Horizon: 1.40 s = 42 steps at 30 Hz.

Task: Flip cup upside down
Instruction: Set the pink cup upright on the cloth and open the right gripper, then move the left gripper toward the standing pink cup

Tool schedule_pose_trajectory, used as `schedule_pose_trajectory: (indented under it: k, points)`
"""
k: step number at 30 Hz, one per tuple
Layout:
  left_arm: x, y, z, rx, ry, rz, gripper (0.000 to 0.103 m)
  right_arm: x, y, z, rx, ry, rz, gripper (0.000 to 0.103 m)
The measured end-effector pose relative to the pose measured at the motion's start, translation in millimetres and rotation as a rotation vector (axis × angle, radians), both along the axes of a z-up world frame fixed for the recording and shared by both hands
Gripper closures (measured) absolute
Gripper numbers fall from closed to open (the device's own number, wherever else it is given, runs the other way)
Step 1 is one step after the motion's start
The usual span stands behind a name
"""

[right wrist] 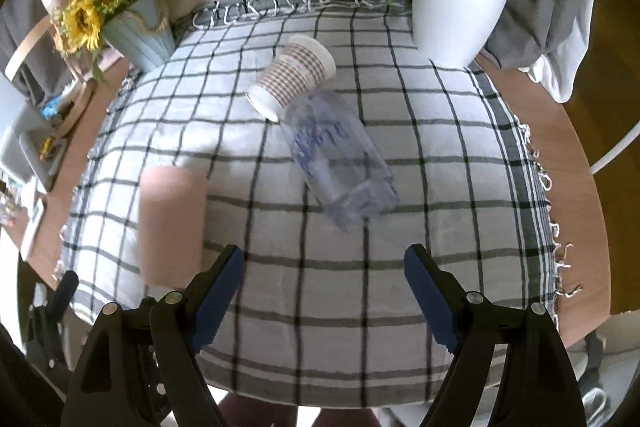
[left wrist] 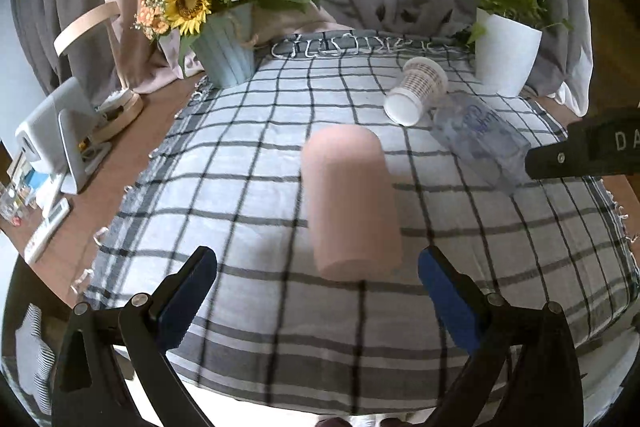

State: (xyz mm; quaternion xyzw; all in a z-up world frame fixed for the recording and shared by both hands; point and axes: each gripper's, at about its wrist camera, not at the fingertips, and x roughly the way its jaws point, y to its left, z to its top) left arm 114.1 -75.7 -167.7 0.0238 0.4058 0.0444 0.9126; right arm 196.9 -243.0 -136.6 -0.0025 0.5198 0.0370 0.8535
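Observation:
A pink cup point(left wrist: 350, 203) stands on the checked cloth with a closed rounded top, so it looks upside down; it also shows in the right wrist view point(right wrist: 172, 223). My left gripper point(left wrist: 318, 291) is open and empty, just in front of the pink cup, not touching it. My right gripper point(right wrist: 324, 287) is open and empty, in front of a clear plastic cup point(right wrist: 340, 163) lying on its side. A white paper cup with a brown check pattern point(right wrist: 292, 77) lies on its side behind it, touching it. Both also show in the left wrist view: clear cup point(left wrist: 478, 137), paper cup point(left wrist: 416, 89).
The checked cloth point(left wrist: 240, 155) covers a wooden table point(left wrist: 132, 155). A blue pot of sunflowers point(left wrist: 224, 55) stands back left, a white plant pot point(left wrist: 506, 57) back right. Grey curtains hang behind. Small devices and a remote point(left wrist: 48, 227) lie at the left edge.

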Motion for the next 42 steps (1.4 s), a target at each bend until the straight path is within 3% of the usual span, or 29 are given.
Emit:
schedule_pose_trajectory:
  k: [10,12,18,26,34,42]
  points:
    - [1,-14,-24,0.011,-0.060,0.030,0.007,-9,-14,-27,-0.046,0.055,0.000,0.021]
    - [2,-16,-26,0.003,-0.066,0.020,0.015,-9,-16,-31,-0.054,0.067,-0.004,0.021]
    - [6,-26,-32,0.046,-0.088,0.009,0.024,-9,-16,-37,-0.073,0.075,0.005,0.021]
    - [11,-27,-43,0.038,-0.053,0.014,0.043,-8,-16,-40,-0.086,0.085,0.012,0.021]
    - [12,-22,-31,0.012,-0.059,0.011,0.043,-7,-12,-39,-0.072,0.087,0.020,0.021]
    - [26,-16,6,0.028,-0.098,0.006,0.044,-5,-10,-27,-0.024,0.063,0.018,0.021]
